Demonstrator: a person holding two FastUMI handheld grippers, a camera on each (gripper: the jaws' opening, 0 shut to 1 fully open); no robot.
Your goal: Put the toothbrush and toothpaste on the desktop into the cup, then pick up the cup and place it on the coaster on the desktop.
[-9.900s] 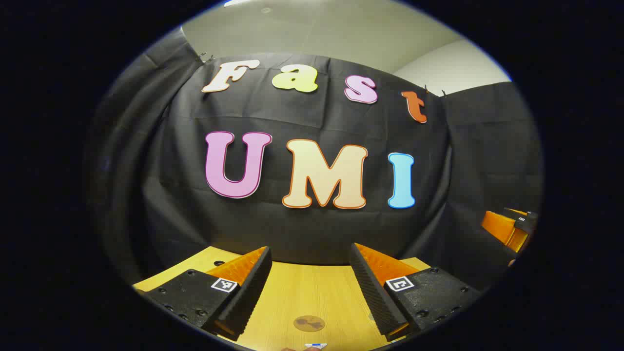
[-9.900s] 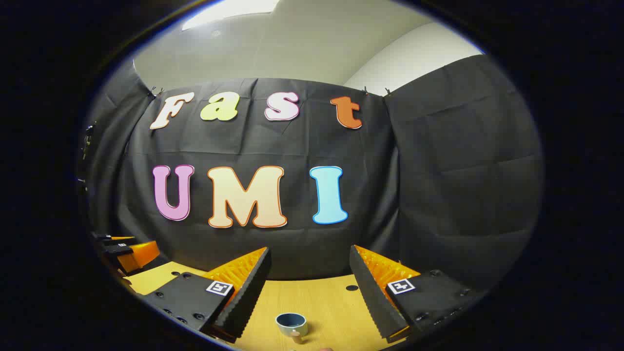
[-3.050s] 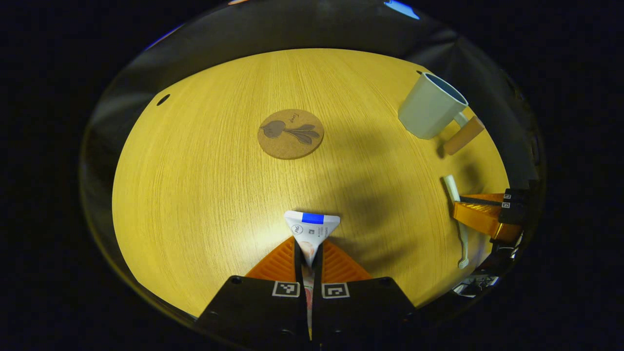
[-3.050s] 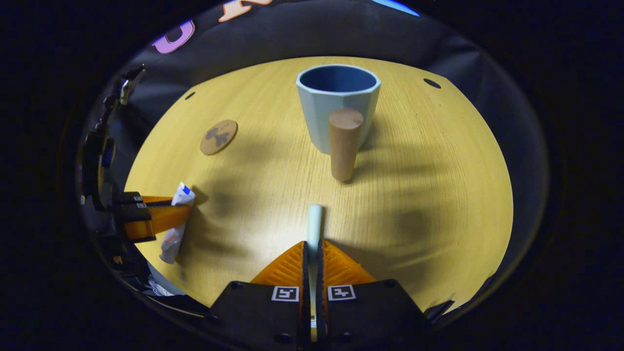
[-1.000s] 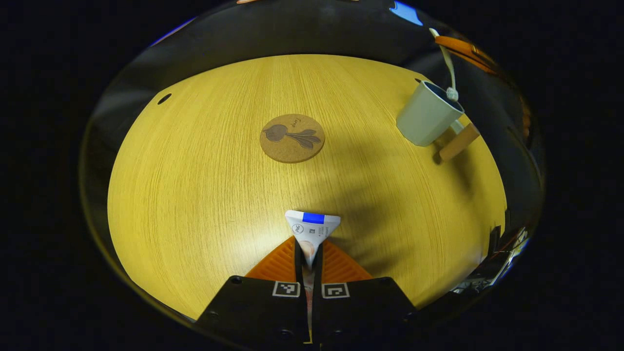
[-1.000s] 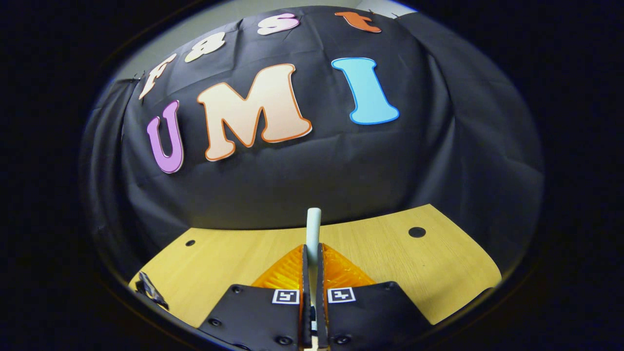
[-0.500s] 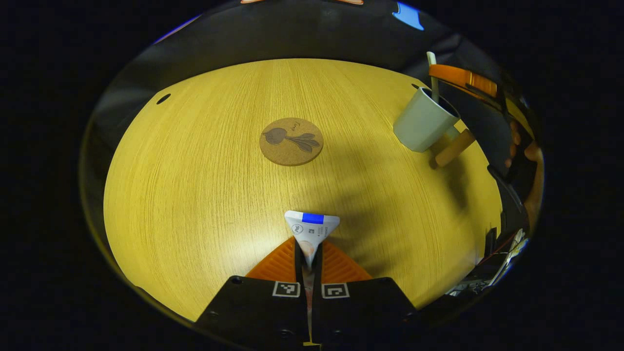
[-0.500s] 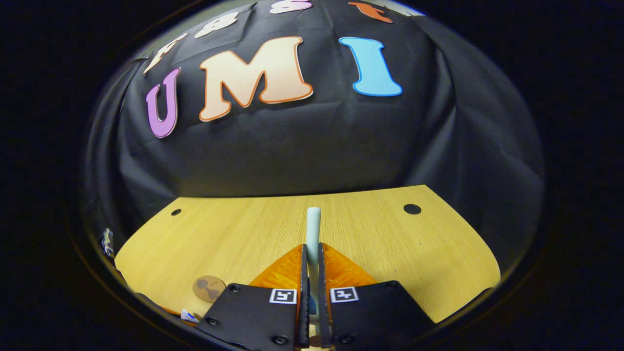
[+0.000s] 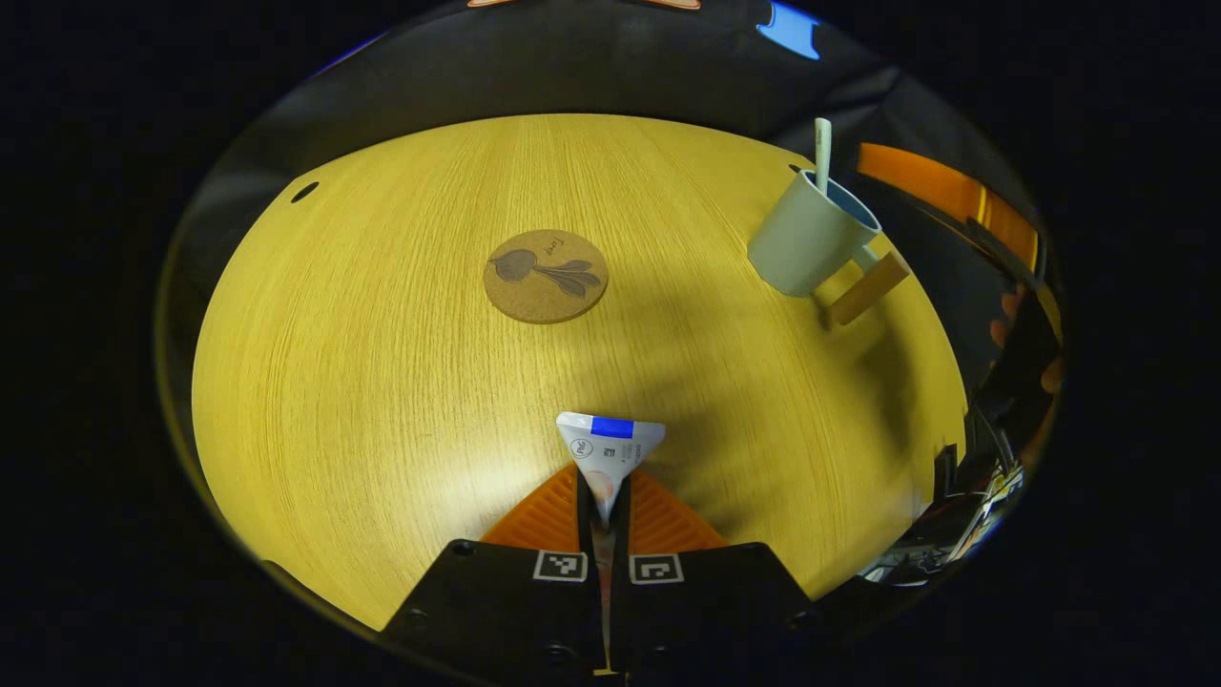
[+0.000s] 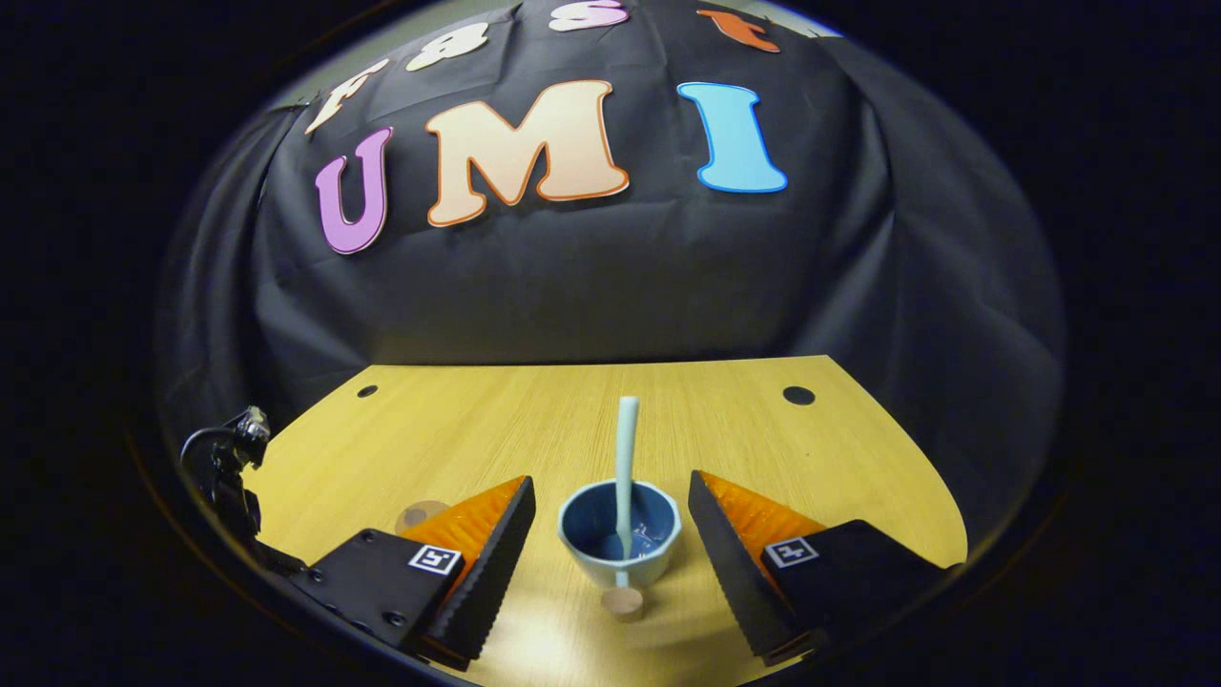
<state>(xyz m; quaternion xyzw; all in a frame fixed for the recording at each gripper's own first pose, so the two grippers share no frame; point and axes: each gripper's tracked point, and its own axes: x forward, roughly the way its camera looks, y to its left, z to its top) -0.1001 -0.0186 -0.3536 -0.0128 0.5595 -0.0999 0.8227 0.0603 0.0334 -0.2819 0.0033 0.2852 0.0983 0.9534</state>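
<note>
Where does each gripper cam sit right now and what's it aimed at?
Left gripper view: above the desk, tilted down; own left gripper shut on the toothpaste.
Right gripper view: above the cup, facing the booth wall; own right gripper open.
Shared: cup, toothbrush standing in it, coaster.

Right tool (image 10: 610,534): orange ribbed fingers (image 10: 482,525), black mounts, square markers, screws.

A light wooden desktop (image 10: 725,434) with 2 round holes near its far edge fills the lower frame, while creased black cloth (image 10: 591,277) hangs across the upper frame.
</note>
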